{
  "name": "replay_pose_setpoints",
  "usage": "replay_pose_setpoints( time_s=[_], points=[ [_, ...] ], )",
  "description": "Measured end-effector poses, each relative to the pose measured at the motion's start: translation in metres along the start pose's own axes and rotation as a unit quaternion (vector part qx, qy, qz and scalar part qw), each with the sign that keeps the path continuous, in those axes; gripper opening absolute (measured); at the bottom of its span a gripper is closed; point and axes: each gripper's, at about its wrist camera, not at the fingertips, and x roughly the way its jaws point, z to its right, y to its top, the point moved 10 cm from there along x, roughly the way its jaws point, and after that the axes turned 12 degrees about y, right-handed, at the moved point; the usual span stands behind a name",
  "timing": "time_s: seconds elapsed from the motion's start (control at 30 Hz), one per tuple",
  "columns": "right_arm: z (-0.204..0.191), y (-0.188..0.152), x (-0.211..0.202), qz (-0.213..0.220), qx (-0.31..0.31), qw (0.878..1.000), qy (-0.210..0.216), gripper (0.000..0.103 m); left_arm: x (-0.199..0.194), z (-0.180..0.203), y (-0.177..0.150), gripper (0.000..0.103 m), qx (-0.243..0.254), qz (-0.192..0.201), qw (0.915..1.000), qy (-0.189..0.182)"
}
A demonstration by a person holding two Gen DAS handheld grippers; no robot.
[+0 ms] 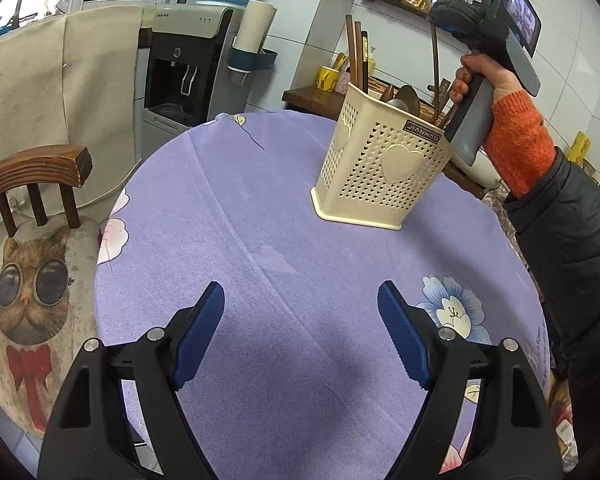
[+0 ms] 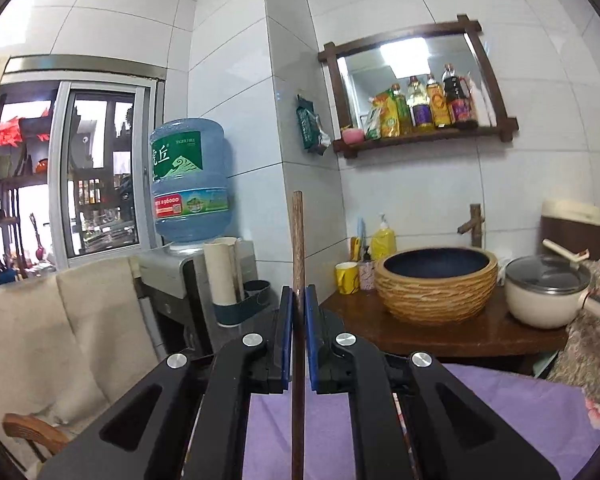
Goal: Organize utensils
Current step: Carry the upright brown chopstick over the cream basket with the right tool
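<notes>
A cream perforated utensil holder (image 1: 376,168) with heart shapes stands on the purple tablecloth (image 1: 260,240). Several chopsticks (image 1: 358,56) and spoons (image 1: 404,98) stick out of it. My left gripper (image 1: 300,292) hovers open over the cloth in front of the holder, with nothing between its blue pads. My right gripper (image 2: 299,300) is shut on a brown wooden chopstick (image 2: 297,240) that stands upright. In the left wrist view a hand (image 1: 476,76) holds that gripper above the holder's right end, and the chopstick (image 1: 435,64) hangs down behind the rim.
A wooden chair (image 1: 32,176) with a cat cushion stands left of the round table. Behind are a water dispenser (image 1: 188,64), a side counter with a woven basin (image 2: 436,284), a yellow mug (image 2: 347,278) and a white pot (image 2: 544,296). A bottle shelf (image 2: 420,136) hangs on the wall.
</notes>
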Motion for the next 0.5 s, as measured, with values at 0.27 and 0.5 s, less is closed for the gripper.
replay_pose_setpoints(
  time_s=[0.27,0.5],
  points=[
    [-0.004,-0.016,-0.014,0.013,-0.058,0.998,-0.029,0.007,-0.001,-0.001,-0.001,0.078,-0.005,-0.002,1.0,-0.005],
    [0.016,-0.002,-0.013,0.027,0.003,1.0,-0.011,0.007,-0.002,0.004,-0.002,0.078,-0.002,-0.002,1.0,-0.009]
  ],
)
